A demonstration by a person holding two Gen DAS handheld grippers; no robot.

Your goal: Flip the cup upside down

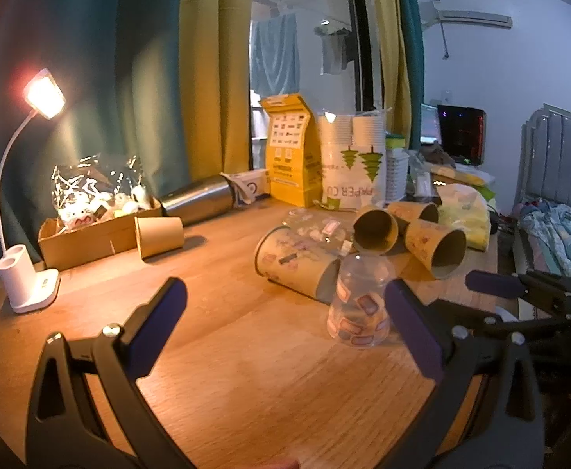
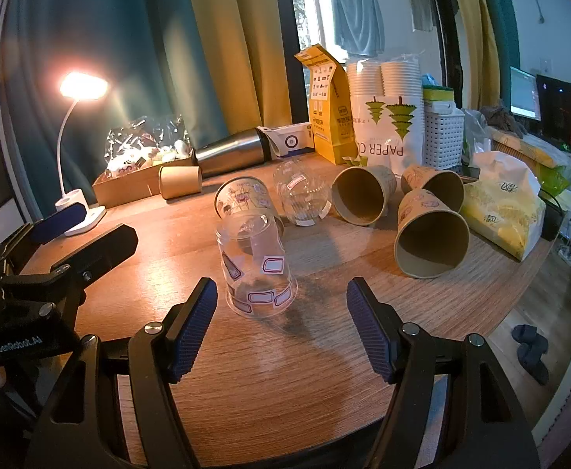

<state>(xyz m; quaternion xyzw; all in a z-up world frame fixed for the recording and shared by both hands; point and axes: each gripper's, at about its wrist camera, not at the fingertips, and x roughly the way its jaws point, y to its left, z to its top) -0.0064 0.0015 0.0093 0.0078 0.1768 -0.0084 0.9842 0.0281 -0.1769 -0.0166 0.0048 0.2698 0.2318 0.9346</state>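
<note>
Clear cup (image 2: 256, 265) standing mouth-down on the table (image 2: 285, 371).
Flip apparently complete; left gripper (image 1: 285, 324) and right gripper (image 2: 281, 324) both open, empty.

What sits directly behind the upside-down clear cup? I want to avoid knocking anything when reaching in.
Right behind the clear cup lies a patterned paper cup on its side. The clear cup covers its far end, so whether they touch cannot be told.

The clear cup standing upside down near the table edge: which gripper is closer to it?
Right. The right gripper is open just in front of the clear cup; the left gripper is open too, with the cup beside its right finger.
</note>
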